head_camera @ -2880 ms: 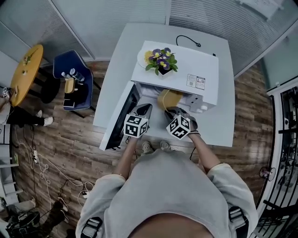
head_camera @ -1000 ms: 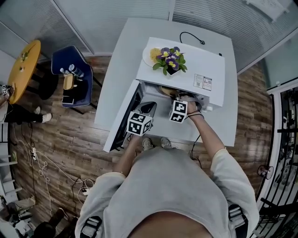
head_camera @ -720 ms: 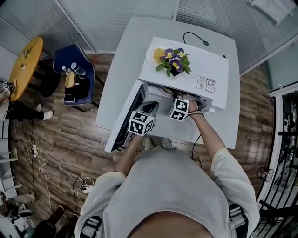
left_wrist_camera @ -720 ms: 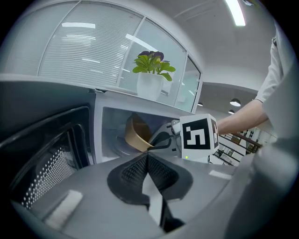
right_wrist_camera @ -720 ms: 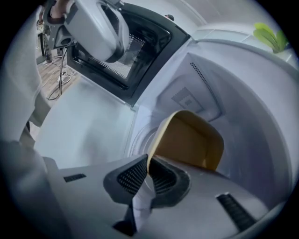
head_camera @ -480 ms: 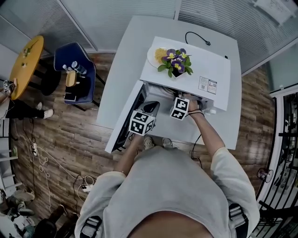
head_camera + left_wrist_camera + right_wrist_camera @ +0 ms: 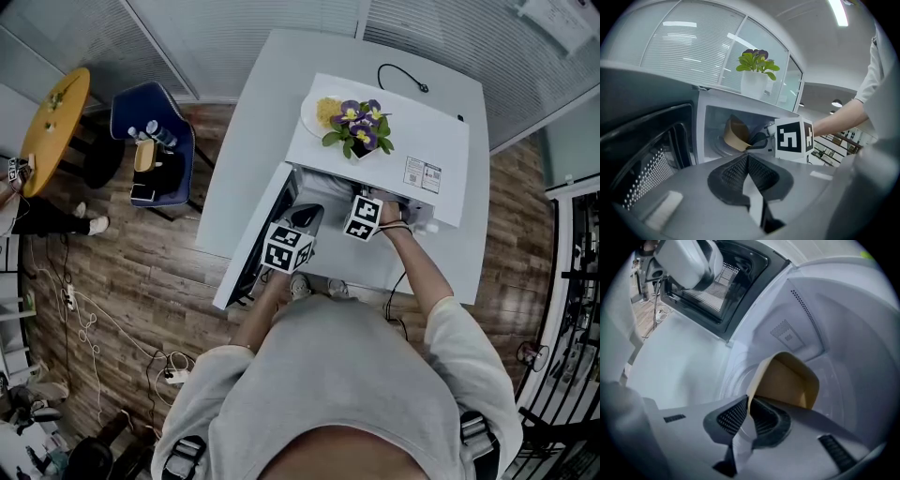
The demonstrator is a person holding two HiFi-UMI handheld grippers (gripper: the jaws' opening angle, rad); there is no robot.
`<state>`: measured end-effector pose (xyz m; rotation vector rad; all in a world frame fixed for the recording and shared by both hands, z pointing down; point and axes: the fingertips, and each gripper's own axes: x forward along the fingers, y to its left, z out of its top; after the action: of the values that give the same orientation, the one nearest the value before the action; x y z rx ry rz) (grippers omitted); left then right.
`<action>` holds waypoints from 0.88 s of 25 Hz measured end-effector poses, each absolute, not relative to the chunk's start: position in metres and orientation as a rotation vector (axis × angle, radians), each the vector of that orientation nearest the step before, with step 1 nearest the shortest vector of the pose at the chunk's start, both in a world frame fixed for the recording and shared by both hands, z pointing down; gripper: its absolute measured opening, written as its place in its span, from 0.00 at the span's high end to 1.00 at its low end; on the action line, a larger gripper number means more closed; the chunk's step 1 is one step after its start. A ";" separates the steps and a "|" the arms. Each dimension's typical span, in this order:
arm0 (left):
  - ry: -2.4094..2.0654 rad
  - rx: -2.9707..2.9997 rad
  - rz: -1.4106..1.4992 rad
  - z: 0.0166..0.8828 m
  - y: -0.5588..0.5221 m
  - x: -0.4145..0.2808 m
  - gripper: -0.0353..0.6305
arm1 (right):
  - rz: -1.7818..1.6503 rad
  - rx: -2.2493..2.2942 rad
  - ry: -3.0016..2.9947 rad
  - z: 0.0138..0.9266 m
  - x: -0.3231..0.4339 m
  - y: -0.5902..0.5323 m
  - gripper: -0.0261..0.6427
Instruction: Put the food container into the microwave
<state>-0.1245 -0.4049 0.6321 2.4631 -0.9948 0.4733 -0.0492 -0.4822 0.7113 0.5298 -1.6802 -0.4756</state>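
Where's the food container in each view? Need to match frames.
Head view: not visible, hidden inside the microwave.
Left gripper view: food container centre-left, tilted in the cavity.
Right gripper view: centre, its wall pinched by the right gripper.
Shared landmark: the open door.

Both grippers at the open microwave

My right gripper (image 7: 368, 208) reaches into the white microwave (image 7: 417, 141). My left gripper (image 7: 304, 219) hangs just beside it, by the swung-open door (image 7: 249, 248). A flowering plant (image 7: 355, 127) sits on top.
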 end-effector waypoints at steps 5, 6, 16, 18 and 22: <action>-1.003 2.458 0.473 0.633 -0.405 -0.127 0.93 | -0.463 0.527 -1.681 0.715 -0.048 -0.482 0.92; -1.002 2.457 0.473 0.633 -0.404 -0.128 0.93 | -0.462 0.528 -1.682 0.715 -0.049 -0.482 0.92; -1.008 2.454 0.473 0.633 -0.405 -0.131 0.93 | -0.451 0.532 -1.707 0.714 -0.056 -0.485 0.89; -1.010 2.453 0.472 0.633 -0.405 -0.131 0.93 | -0.448 0.525 -1.709 0.715 -0.057 -0.484 0.84; -1.014 2.451 0.471 0.633 -0.405 -0.132 0.93 | -0.449 0.512 -1.711 0.717 -0.059 -0.482 0.78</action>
<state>-0.1323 -0.4049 0.6330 2.4506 -1.0139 0.4713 -0.0592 -0.4822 0.7173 0.5115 -1.7109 -0.4490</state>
